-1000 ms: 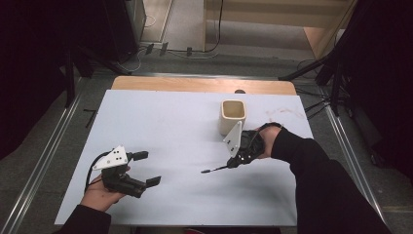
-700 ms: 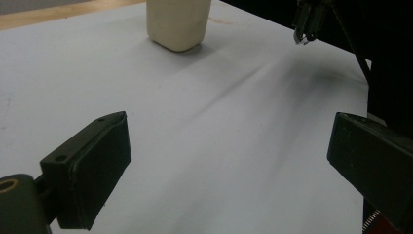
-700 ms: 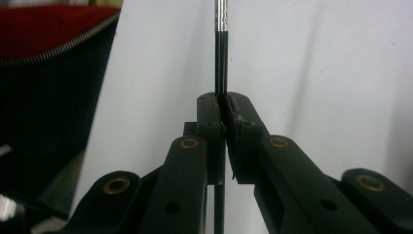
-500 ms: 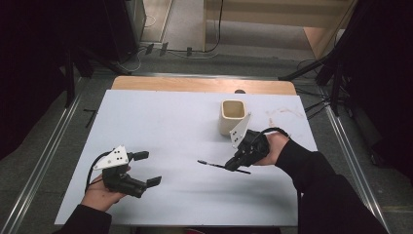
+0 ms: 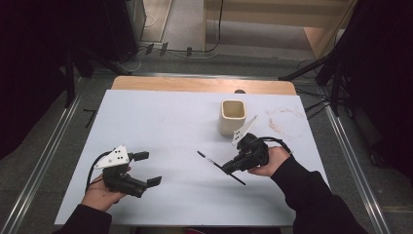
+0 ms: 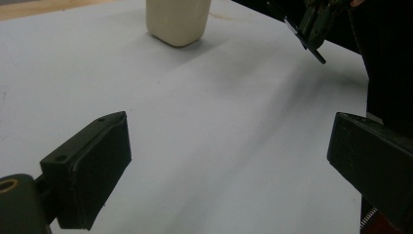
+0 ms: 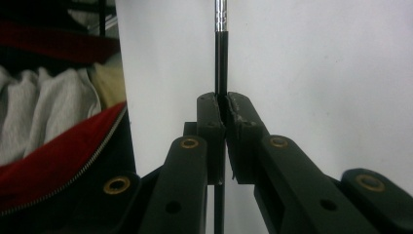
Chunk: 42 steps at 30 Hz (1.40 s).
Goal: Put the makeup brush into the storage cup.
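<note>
— Brush point(image 5: 220, 167): where do you have it?
— Clamped in your right gripper point(image 5: 233, 166), lifted off the white table point(image 5: 170, 122), just in front of the cup point(image 5: 232, 117).
— And your left gripper point(image 5: 142, 168)?
— Jaws spread wide, nothing between them, near the table's front edge.

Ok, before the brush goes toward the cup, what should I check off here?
1. Right tongs clamped on the brush: ok, the pads press its black handle.
2. Brush clear of the table: cannot tell, it lies low and slanted over the sheet.
3. Cup upright with mouth open: ok.
4. Cup empty inside: cannot tell, its inside is in shadow.
5. Path from brush to cup free: ok, bare white surface between them.
6. Left tongs out of the way: ok, open, near the table's front left.
</note>
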Tool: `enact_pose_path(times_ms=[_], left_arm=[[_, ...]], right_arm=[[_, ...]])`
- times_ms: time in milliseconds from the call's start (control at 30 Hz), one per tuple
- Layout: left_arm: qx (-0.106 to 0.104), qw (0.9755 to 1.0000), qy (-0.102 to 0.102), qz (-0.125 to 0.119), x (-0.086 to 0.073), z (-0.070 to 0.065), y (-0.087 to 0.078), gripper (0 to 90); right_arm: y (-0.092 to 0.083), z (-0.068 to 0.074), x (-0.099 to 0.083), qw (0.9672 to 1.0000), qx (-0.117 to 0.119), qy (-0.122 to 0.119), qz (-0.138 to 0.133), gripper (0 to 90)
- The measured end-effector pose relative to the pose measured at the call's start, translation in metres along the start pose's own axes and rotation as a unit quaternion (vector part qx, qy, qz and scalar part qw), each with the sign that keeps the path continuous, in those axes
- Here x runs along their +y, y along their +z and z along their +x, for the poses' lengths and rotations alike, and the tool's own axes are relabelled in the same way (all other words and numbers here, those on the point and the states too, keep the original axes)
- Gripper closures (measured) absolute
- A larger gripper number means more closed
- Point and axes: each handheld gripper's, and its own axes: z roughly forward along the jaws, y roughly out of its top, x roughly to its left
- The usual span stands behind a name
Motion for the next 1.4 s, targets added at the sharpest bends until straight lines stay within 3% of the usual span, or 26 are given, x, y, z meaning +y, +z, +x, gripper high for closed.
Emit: enact_pose_path(times_ms=[67,100,167,200,333,433,500,667,700,733,833,867,900,1233,1267,1300,1333,1400], left_arm=[[-0.004,1.0000,-0.007,0.002,0.001,0.000,0.001,2.4],[-0.003,1.0000,-0.005,0.003,0.001,0.000,0.001,2.4],[0.005,1.0000,0.000,0.005,0.001,-0.001,0.002,2.4],[-0.002,1.0000,-0.005,0.003,0.001,-0.001,0.003,2.4],[-0.024,0.9993,-0.027,-0.005,0.004,-0.001,0.002,2.4],[-0.026,0.9991,-0.032,-0.002,0.005,-0.002,0.004,2.4],[-0.032,0.9983,-0.048,0.006,0.006,-0.001,0.007,2.4],[-0.038,0.9972,-0.064,0.004,0.011,-0.002,0.012,2.4],[-0.039,0.9969,-0.067,0.003,0.012,-0.003,0.013,2.4],[-0.043,0.9966,-0.070,0.001,0.013,-0.003,0.015,2.4],[-0.052,0.9958,-0.074,0.012,0.016,-0.005,0.020,2.4],[-0.054,0.9958,-0.072,0.016,0.016,-0.005,0.022,2.4],[-0.055,0.9956,-0.074,0.018,0.017,-0.006,0.024,2.4],[-0.059,0.9946,-0.084,0.019,0.021,-0.011,0.036,2.4],[-0.056,0.9947,-0.084,0.018,0.022,-0.011,0.037,2.5],[-0.053,0.9947,-0.086,0.018,0.022,-0.012,0.038,2.5],[-0.052,0.9949,-0.085,0.016,0.022,-0.012,0.039,2.4],[-0.047,0.9950,-0.086,0.017,0.023,-0.013,0.041,2.4]], right_arm=[[0.001,0.001,-0.001,0.9999,-0.001,0.011,-0.006,86.6],[0.003,0.003,-0.003,0.9994,-0.004,0.030,-0.018,86.5],[0.004,0.004,-0.004,0.9989,-0.005,0.040,-0.024,86.6],[0.005,0.005,-0.008,0.9976,-0.004,0.055,-0.043,86.6],[0.007,0.008,-0.013,0.9960,-0.011,0.067,-0.059,86.6],[0.008,0.009,-0.018,0.9933,-0.014,0.085,-0.077,86.6],[0.008,0.010,-0.022,0.9889,-0.009,0.100,-0.109,86.6],[0.008,0.013,-0.024,0.9863,-0.021,0.108,-0.123,86.6],[0.009,0.014,-0.025,0.9836,-0.030,0.112,-0.138,86.6],[0.009,0.014,-0.025,0.9836,-0.030,0.112,-0.138,86.6],[0.010,0.016,-0.029,0.9779,-0.038,0.127,-0.161,86.6],[0.010,0.016,-0.029,0.9779,-0.038,0.127,-0.161,86.6],[0.012,0.017,-0.031,0.9752,-0.044,0.134,-0.170,86.6],[0.021,0.025,-0.026,0.9712,-0.080,0.136,-0.178,86.5],[0.022,0.027,-0.025,0.9690,-0.087,0.140,-0.183,86.5],[0.022,0.027,-0.025,0.9690,-0.087,0.140,-0.183,86.5],[0.022,0.029,-0.024,0.9663,-0.095,0.146,-0.190,86.5],[0.022,0.029,-0.024,0.9650,-0.095,0.148,-0.195,86.5]])
